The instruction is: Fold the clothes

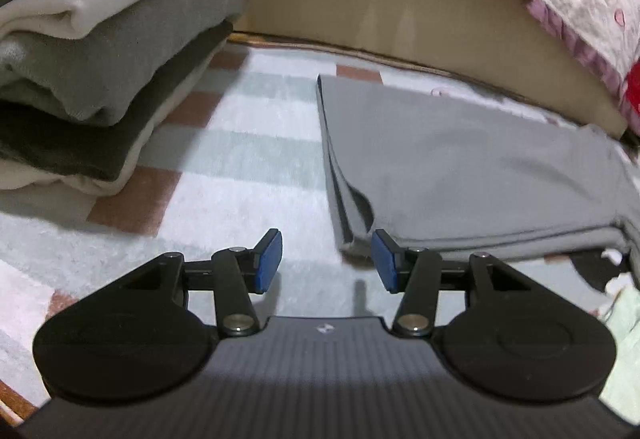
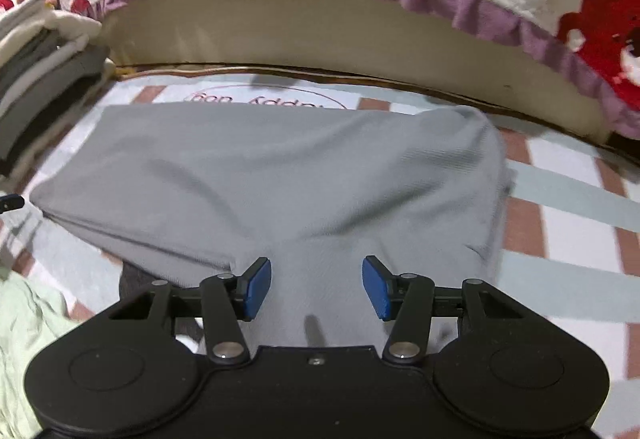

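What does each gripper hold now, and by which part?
Nothing is held. The left gripper and the right gripper are both open, close over the grey garment.

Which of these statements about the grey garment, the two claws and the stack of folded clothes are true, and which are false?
1. Both claws are open. True: left claw, right claw.
2. The right claw grips the grey garment. False: it is open above it, holding nothing.
3. A stack of folded clothes lies left of the garment. True.
4. The garment lies on a bare wooden floor. False: on a checked mat.
5. A light green cloth lies nearby. True.
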The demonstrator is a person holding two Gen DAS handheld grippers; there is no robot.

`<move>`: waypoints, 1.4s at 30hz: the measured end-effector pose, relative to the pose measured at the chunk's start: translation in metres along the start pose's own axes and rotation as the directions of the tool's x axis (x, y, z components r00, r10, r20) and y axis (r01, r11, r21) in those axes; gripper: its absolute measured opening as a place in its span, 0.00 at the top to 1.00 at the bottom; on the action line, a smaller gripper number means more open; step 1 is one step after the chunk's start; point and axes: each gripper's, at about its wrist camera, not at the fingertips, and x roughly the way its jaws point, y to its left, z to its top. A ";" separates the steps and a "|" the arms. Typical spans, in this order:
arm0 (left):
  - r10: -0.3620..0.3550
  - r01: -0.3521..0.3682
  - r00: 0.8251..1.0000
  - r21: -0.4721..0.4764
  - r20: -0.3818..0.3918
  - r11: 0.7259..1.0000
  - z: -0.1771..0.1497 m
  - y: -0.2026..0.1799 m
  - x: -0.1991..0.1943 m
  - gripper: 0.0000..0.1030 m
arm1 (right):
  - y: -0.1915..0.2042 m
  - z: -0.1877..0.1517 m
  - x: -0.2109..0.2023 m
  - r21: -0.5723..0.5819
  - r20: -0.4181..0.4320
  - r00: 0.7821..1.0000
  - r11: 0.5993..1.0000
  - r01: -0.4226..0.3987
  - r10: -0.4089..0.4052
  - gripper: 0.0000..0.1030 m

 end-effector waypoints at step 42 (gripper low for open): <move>0.005 -0.005 0.999 0.014 -0.033 1.000 0.007 -0.031 0.051 0.95 | 0.076 -0.077 0.039 -0.103 -0.123 0.991 0.994 0.036 -0.049 0.96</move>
